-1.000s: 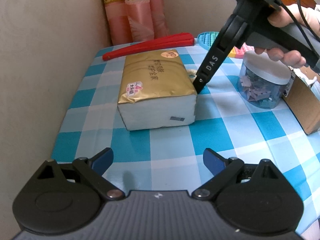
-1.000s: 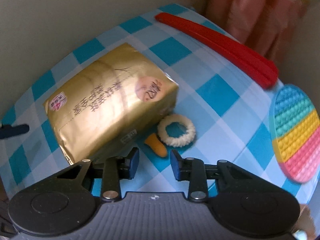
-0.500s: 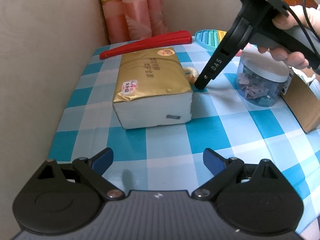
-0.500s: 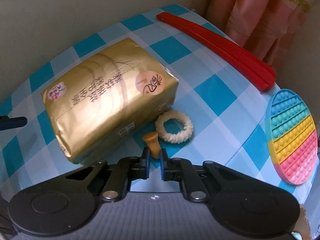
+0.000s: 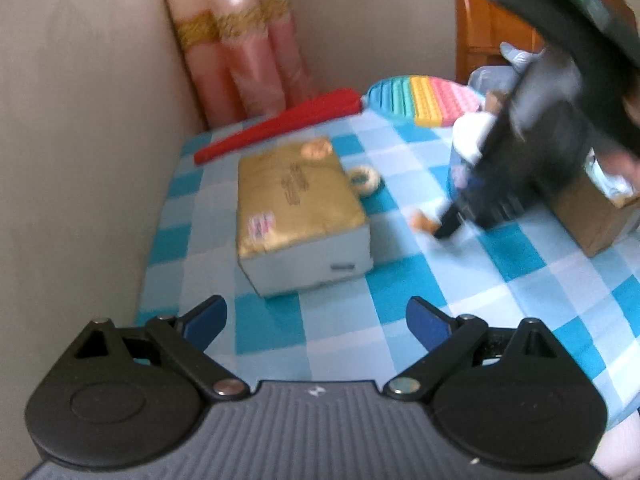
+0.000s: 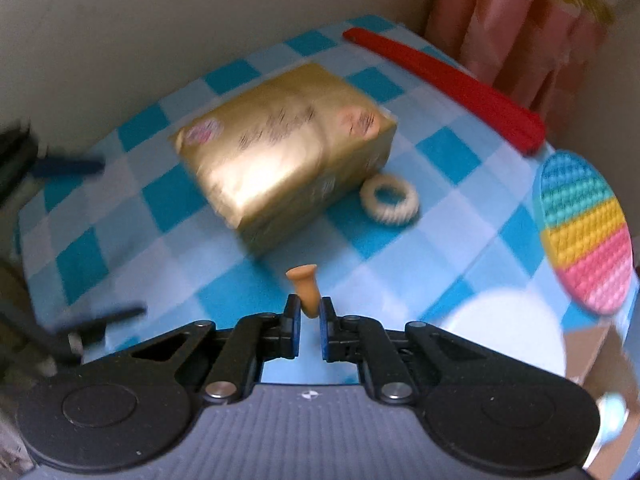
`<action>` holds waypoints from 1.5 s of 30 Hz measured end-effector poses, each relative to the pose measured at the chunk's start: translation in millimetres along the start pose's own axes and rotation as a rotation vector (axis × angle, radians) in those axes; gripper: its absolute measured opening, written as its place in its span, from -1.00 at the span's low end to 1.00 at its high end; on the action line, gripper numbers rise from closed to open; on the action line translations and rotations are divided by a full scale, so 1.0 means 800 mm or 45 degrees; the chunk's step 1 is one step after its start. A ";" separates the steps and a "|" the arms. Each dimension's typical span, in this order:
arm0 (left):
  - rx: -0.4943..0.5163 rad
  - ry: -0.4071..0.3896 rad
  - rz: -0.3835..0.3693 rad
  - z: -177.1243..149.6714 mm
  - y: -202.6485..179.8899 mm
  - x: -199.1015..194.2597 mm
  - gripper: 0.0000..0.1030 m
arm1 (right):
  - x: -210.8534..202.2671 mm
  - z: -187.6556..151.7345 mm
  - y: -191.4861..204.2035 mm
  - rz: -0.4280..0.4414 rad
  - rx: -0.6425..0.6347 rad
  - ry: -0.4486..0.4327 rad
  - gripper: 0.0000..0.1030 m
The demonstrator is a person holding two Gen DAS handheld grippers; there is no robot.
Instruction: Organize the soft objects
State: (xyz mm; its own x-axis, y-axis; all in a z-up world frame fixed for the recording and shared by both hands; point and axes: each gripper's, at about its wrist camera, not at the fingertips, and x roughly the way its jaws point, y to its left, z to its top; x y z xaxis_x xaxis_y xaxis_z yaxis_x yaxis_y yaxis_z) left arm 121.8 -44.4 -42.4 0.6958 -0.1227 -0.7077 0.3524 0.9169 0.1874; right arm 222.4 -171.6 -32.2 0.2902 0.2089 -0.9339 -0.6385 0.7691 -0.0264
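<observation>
My right gripper [image 6: 307, 312] is shut on a small orange earplug [image 6: 306, 290] and holds it above the checked tablecloth; it also shows in the left wrist view [image 5: 448, 228] with the earplug [image 5: 422, 222] at its tips. A gold tissue pack [image 6: 280, 164] lies behind it, also seen in the left wrist view [image 5: 296, 208]. A cream fuzzy hair tie [image 6: 390, 200] lies beside the pack, also in the left wrist view [image 5: 364, 178]. My left gripper [image 5: 316, 316] is open and empty in front of the pack.
A red folded fan [image 5: 280, 128] lies along the back edge. A rainbow pop mat [image 6: 584, 232] sits at the right. A cardboard box [image 5: 596, 216] stands at the right. A white-lidded jar [image 6: 508, 332] is under my right gripper. Walls close the left and back.
My right gripper has lifted the orange earplug off the cloth and pulled back to the right, away from the tissue pack. The left gripper drew back a little.
</observation>
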 end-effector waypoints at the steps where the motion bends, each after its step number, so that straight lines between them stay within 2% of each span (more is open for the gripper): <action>1: 0.009 -0.010 0.007 0.006 0.003 -0.004 0.87 | -0.002 -0.008 0.003 0.003 0.010 0.005 -0.77; 3: 0.019 -0.027 0.021 0.021 0.008 -0.008 0.87 | -0.007 -0.027 0.008 0.016 0.034 0.005 -0.77; 6: 0.044 -0.051 -0.014 0.054 0.011 -0.008 0.87 | -0.013 -0.054 0.014 0.037 0.077 0.004 -0.79; 11: 0.149 -0.052 -0.161 0.126 -0.001 0.016 0.87 | -0.022 -0.083 0.019 0.052 0.118 -0.018 -0.79; 12: 0.176 -0.028 -0.197 0.144 -0.006 0.028 0.87 | -0.024 -0.087 0.019 0.055 0.120 -0.021 -0.80; 15: 0.241 0.040 -0.201 0.183 -0.024 0.066 0.86 | -0.027 -0.095 0.018 0.051 0.129 -0.038 -0.80; 18: 0.283 0.159 -0.261 0.204 -0.037 0.110 0.85 | -0.033 -0.102 0.016 0.062 0.141 -0.062 -0.78; 21: 0.320 0.279 -0.278 0.213 -0.049 0.150 0.80 | -0.037 -0.106 0.017 0.066 0.143 -0.098 -0.72; 24: 0.383 0.342 -0.239 0.212 -0.061 0.178 0.70 | -0.037 -0.110 0.019 0.051 0.144 -0.125 -0.45; 26: 0.419 0.363 -0.221 0.213 -0.065 0.190 0.61 | -0.035 -0.113 0.019 0.049 0.146 -0.141 -0.42; 28: 0.449 0.387 -0.214 0.212 -0.069 0.200 0.60 | -0.034 -0.116 0.021 0.044 0.151 -0.153 -0.27; 30: 0.472 0.405 -0.229 0.212 -0.070 0.208 0.53 | -0.032 -0.120 0.021 0.049 0.161 -0.165 -0.21; 33: 0.508 0.441 -0.251 0.209 -0.075 0.216 0.46 | -0.026 -0.125 0.020 0.069 0.180 -0.163 -0.21; 36: 0.544 0.481 -0.278 0.204 -0.082 0.223 0.27 | -0.023 -0.129 0.019 0.070 0.192 -0.162 -0.21; 39: 0.551 0.540 -0.300 0.201 -0.087 0.238 0.25 | -0.022 -0.132 0.017 0.073 0.209 -0.167 -0.21; 45: 0.453 0.631 -0.334 0.204 -0.080 0.256 0.19 | -0.026 -0.135 0.014 0.079 0.228 -0.182 -0.21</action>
State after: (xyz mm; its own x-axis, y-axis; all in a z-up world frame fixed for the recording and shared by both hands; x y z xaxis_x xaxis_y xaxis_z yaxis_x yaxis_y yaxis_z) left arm 343.9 -189.9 -88.4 0.2184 -0.0579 -0.9741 0.7153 0.6885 0.1194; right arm 132.2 -232.1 -51.9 0.3605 0.3331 -0.8713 -0.5254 0.8443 0.1054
